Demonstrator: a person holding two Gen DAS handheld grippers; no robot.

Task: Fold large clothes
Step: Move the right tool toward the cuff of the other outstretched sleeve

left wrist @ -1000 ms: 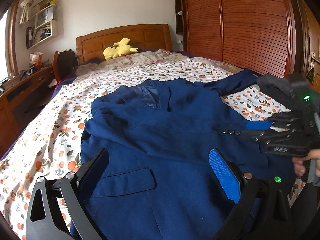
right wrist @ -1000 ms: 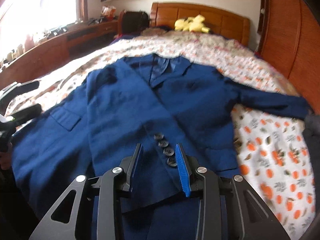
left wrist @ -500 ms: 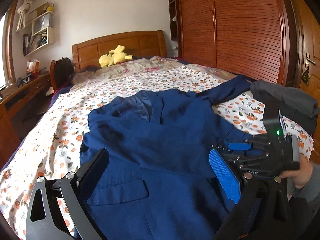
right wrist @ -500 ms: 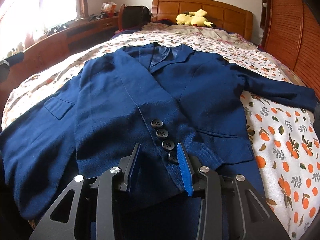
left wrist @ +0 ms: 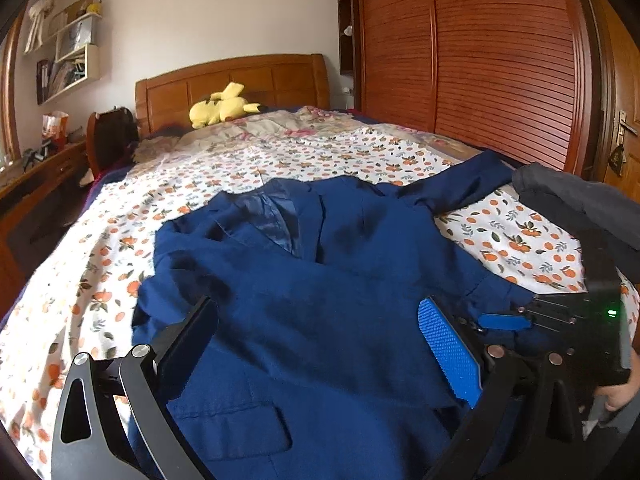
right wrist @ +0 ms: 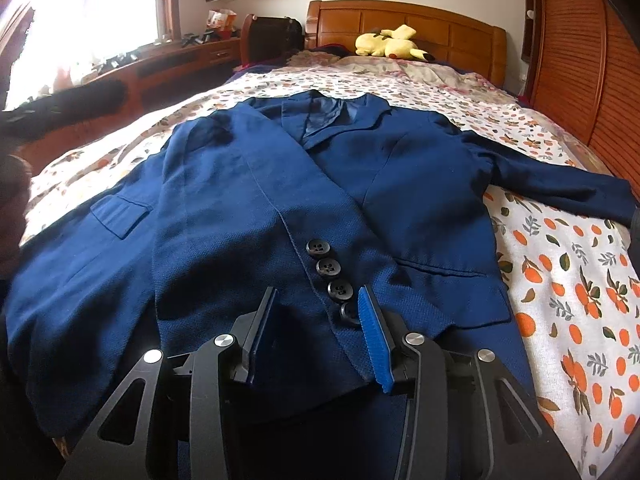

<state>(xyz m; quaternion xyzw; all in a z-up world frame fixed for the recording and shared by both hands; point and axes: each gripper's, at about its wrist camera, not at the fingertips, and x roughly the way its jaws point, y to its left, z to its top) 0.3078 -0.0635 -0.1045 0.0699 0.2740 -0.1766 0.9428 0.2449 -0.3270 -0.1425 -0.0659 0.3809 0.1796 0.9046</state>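
A dark blue suit jacket (left wrist: pixel 320 280) lies front-up on the bed, its left sleeve folded across the chest with several black cuff buttons (right wrist: pixel 329 267) showing. Its other sleeve (right wrist: pixel 560 184) stretches out to the right. My left gripper (left wrist: pixel 320 340) is wide open and empty above the jacket's lower left part. My right gripper (right wrist: pixel 316 320) is partly open over the folded sleeve's cuff, its jaws apart and holding nothing. It also shows in the left wrist view (left wrist: pixel 504 322) at the right.
The bed has an orange-print sheet (left wrist: pixel 120 248) and a wooden headboard (right wrist: pixel 420 20) with a yellow plush toy (left wrist: pixel 222 108). A dark grey garment (left wrist: pixel 580 204) lies at the bed's right edge. A wooden wardrobe (left wrist: pixel 480 60) stands right; a desk (right wrist: pixel 168 60) stands left.
Both grippers have drawn back toward the foot of the bed and dropped lower. The right gripper's jaws have opened a little wider. The jacket has not moved.
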